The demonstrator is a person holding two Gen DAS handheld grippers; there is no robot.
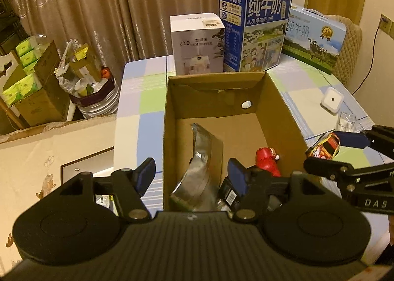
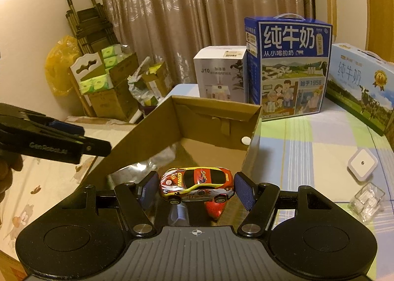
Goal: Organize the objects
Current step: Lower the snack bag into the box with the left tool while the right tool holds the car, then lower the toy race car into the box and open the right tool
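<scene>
Two grippers over a checked tablecloth point(image 2: 307, 138): left gripper point(image 1: 190, 174) wide and empty, right gripper point(image 2: 195, 188) holding a toy car point(image 2: 197, 183).

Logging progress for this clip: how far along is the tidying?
Done: a silver foil pouch and a red toy lie in the open brown cardboard box. In hand: the right gripper carries a red-and-yellow toy car over the box; the left gripper is empty. Left: a clear glass cup and white square device on the table.
</scene>
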